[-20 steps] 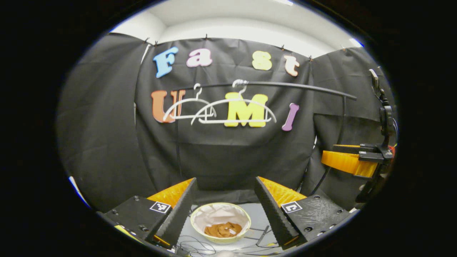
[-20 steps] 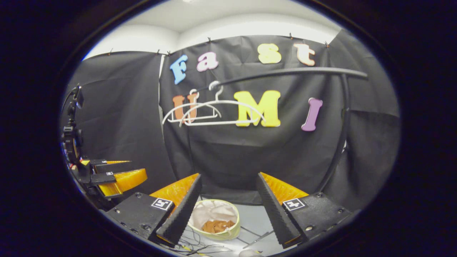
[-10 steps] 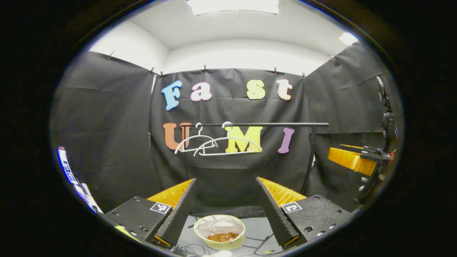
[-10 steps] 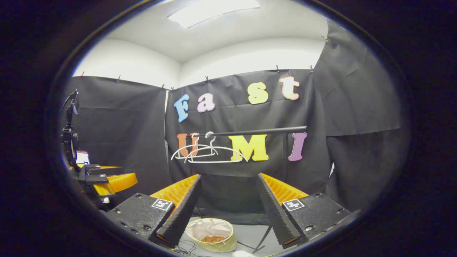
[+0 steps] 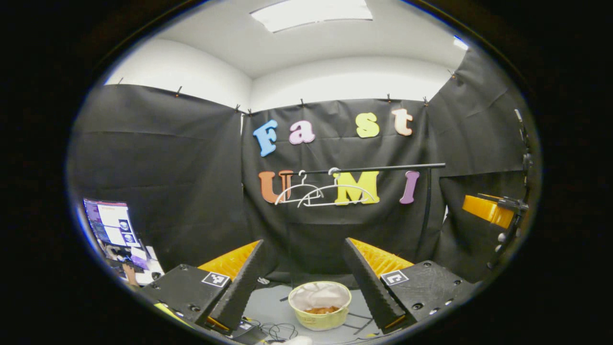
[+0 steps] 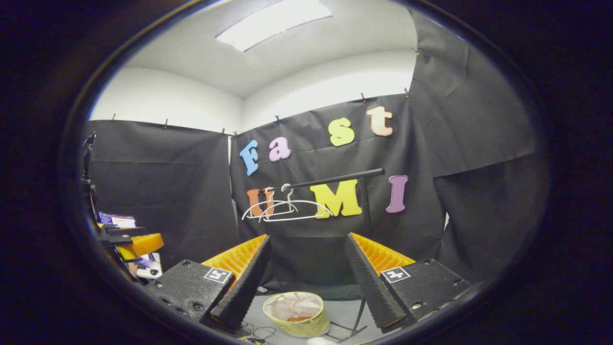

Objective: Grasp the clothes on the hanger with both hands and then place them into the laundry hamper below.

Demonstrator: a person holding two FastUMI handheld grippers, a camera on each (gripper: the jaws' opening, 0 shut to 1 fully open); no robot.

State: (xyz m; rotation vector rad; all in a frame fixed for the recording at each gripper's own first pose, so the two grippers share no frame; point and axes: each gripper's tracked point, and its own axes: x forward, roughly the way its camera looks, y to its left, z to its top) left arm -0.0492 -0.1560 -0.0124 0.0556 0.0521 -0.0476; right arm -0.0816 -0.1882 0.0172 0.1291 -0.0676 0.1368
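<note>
Left gripper view: we hold the left gripper with jaws wide and nothing between them.
Hamper: the hamper sits on the floor below the rail, seen between our fingers.
Clothes: brown clothes lie inside the hamper.
Hangers: two bare white hangers hang from the rail, above the hamper.
Right gripper: the right gripper shows far right of the rail; we cannot tell its jaws here.
Screen: a lit screen stands well left of the hamper.

Right gripper view: we hold the right gripper with jaws wide, empty.
Hamper: the hamper sits below the rail, clothes inside.
Hangers: the hangers hang bare at the rail's left end.
Left gripper: the left gripper shows well left of the hamper.
</note>
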